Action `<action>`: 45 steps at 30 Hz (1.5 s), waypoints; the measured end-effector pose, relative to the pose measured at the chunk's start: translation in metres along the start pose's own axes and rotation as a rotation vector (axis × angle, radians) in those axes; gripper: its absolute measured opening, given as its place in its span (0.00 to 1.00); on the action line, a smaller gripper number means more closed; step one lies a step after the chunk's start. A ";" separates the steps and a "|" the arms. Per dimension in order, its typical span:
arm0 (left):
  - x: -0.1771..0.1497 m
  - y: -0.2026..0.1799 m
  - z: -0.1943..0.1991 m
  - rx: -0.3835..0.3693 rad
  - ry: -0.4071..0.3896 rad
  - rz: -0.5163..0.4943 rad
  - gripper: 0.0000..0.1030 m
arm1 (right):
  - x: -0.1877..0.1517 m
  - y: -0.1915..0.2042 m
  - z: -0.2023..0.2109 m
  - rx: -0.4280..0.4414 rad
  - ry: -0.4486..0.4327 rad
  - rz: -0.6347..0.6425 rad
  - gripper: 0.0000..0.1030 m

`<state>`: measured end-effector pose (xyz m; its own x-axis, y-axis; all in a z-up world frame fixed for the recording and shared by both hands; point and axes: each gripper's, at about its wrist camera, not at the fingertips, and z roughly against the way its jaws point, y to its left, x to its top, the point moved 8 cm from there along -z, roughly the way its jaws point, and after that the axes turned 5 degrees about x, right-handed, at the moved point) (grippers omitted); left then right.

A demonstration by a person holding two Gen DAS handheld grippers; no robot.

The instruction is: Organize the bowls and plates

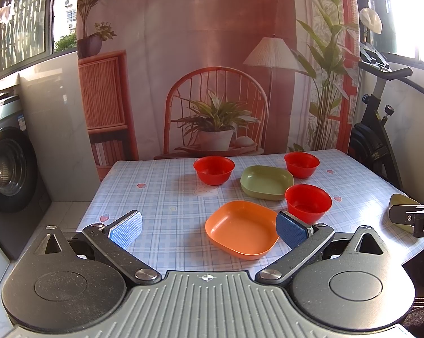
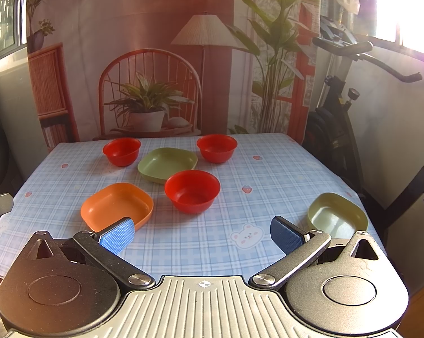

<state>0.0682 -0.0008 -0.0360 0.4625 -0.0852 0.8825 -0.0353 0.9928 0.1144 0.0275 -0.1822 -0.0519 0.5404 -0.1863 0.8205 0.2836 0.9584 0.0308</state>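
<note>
On the checked tablecloth stand three red bowls: far left [image 1: 213,169] [image 2: 121,151], far right [image 1: 301,164] [image 2: 216,148] and near [image 1: 308,202] [image 2: 192,190]. An orange square plate [image 1: 241,229] [image 2: 116,205] lies near the front, a green plate [image 1: 266,181] [image 2: 167,164] in the middle, and a light green plate [image 2: 337,215] [image 1: 401,207] at the right edge. My left gripper [image 1: 209,229] is open and empty, its right pad by the orange plate. My right gripper [image 2: 202,235] is open and empty above bare cloth.
The table [image 2: 268,169] backs onto a printed backdrop [image 2: 155,56]. An exercise bike [image 2: 353,98] stands to the right and a washing machine [image 1: 9,166] to the left. The right gripper's body [image 1: 420,217] shows at the right edge of the left wrist view.
</note>
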 end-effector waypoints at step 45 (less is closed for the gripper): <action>0.139 0.035 -0.075 0.090 -0.160 0.026 0.99 | 0.168 -0.011 -0.068 0.142 -0.362 -0.106 1.00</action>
<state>0.1979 0.0283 0.0562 0.3135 -0.0793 0.9463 -0.1282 0.9839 0.1249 0.1687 -0.2390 0.0465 0.1932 -0.2215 0.9558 0.1964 0.9632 0.1836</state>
